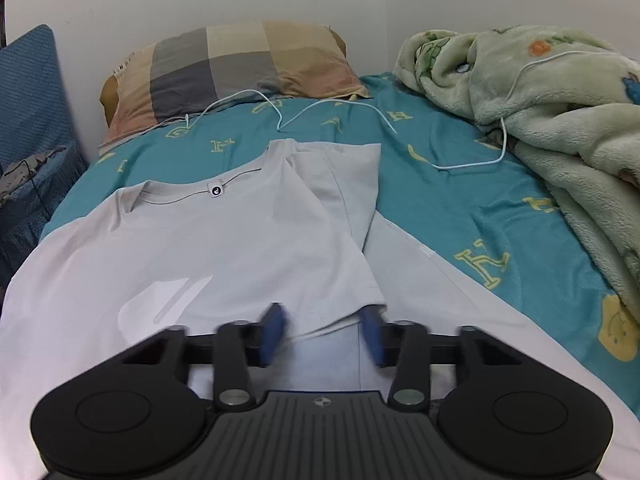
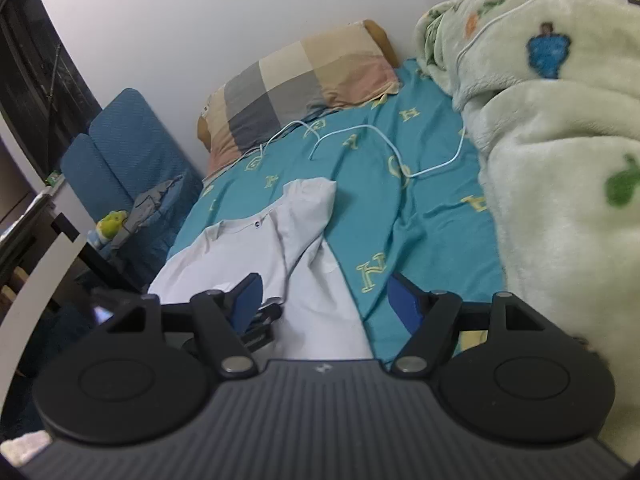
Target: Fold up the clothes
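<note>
T-shirt (image 1: 224, 240) lies flat on the bed (image 1: 460, 208), sleeve folded in at 1 o'clock. Left tool (image 1: 324, 332) gapes partly over its sleeve hem, gripping nothing; right tool (image 2: 324, 304) stands wide, empty.

There is 1 shirt (image 1: 224, 236), 1 pillow (image 1: 236, 72), 1 fuzzy blanket (image 1: 552, 92) at 2 o'clock, 1 white cord (image 1: 340, 104), 1 blue chair (image 2: 124, 152).
</note>
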Motion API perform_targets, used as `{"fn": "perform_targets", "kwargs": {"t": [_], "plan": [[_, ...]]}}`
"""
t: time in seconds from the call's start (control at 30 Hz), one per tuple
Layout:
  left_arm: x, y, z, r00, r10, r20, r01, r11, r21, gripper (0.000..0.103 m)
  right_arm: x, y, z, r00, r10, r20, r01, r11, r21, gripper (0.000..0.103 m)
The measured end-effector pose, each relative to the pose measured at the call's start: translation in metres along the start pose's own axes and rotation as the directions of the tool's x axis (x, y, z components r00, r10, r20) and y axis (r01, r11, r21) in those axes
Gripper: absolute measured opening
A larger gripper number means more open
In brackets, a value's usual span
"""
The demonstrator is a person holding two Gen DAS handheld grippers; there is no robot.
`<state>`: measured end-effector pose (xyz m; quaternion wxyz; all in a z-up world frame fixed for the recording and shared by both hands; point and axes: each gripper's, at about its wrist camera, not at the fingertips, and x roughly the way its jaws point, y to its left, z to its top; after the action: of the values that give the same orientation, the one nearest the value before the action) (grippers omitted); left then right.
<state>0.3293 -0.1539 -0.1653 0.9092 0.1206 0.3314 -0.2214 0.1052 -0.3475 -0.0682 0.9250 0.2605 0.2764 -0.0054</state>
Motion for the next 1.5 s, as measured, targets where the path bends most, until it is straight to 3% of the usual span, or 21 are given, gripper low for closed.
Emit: {"fn": "perform_targets", "kwargs": {"t": [0.03,0.17,0.3,0.43,0.5,0.57,0.7,0.8,0.83,0.87,1.03,1.2,1.37,1.5], "plan": [[0.001,0.004,0.003,1.000,-0.016,0.005,0.016,1.000,-0.026,0.003,0.001,0.002,-0.001,1.000,0.005,-0.005,-0.005,1.000,-0.003,0.071],[-0.011,0.038,0.021,0.994,-0.074,0.080,0.089,0.975,-0.205,0.003,0.002,0.008,-0.003,0.999,0.021,-0.025,-0.021,1.000,-0.006,0.071],[-0.016,0.089,0.047,0.984,-0.094,0.153,0.147,0.910,-0.387,0.003,0.001,0.010,-0.003,0.999,0.035,-0.022,-0.035,0.999,0.013,0.071],[0.000,0.145,0.067,0.988,-0.004,0.154,0.088,0.834,-0.545,0.003,0.005,0.015,-0.003,0.999,0.026,-0.021,-0.027,1.000,-0.010,0.071],[0.018,0.166,0.069,0.994,0.059,0.094,0.005,0.823,-0.568,0.003,0.011,0.014,-0.004,0.999,0.027,-0.035,-0.027,1.000,-0.007,0.071],[0.040,0.180,0.065,0.995,0.101,0.008,-0.079,0.822,-0.565,0.003,0.016,0.014,-0.006,0.999,0.026,-0.047,-0.026,1.000,-0.008,0.071],[0.065,0.189,0.052,0.992,0.091,-0.086,-0.124,0.820,-0.559,0.007,0.021,0.012,-0.007,0.998,0.028,-0.048,-0.029,0.999,-0.020,0.071],[0.061,0.186,0.049,0.990,0.098,-0.100,-0.137,0.819,-0.557,0.022,0.022,0.012,-0.007,0.998,0.039,-0.045,-0.040,0.999,-0.023,0.071],[0.057,0.183,0.049,0.990,0.099,-0.102,-0.139,0.819,-0.557,0.039,0.022,0.013,-0.007,0.998,0.038,-0.044,-0.040,0.999,-0.026,0.071],[0.049,0.180,0.047,0.990,0.096,-0.103,-0.138,0.820,-0.556,0.047,0.021,0.014,-0.007,0.998,0.040,-0.043,-0.042,0.999,-0.027,0.071],[0.002,0.153,0.040,0.991,0.079,-0.106,-0.124,0.834,-0.538,0.051,0.017,0.020,-0.009,0.999,0.047,-0.025,-0.049,0.996,-0.071,0.071],[-0.072,0.113,0.028,0.997,0.023,-0.073,-0.057,0.862,-0.504,0.055,0.008,0.027,-0.012,0.999,0.048,0.001,-0.048,0.991,-0.123,0.071],[-0.151,0.063,-0.002,0.999,-0.042,-0.034,0.021,0.884,-0.467,0.058,-0.013,0.034,-0.015,0.998,0.066,0.021,-0.062,0.986,-0.158,0.071],[-0.201,0.026,-0.038,0.997,-0.081,-0.018,0.062,0.875,-0.480,0.059,-0.043,0.042,-0.017,0.993,0.120,0.009,-0.118,0.984,-0.131,0.071]]}}
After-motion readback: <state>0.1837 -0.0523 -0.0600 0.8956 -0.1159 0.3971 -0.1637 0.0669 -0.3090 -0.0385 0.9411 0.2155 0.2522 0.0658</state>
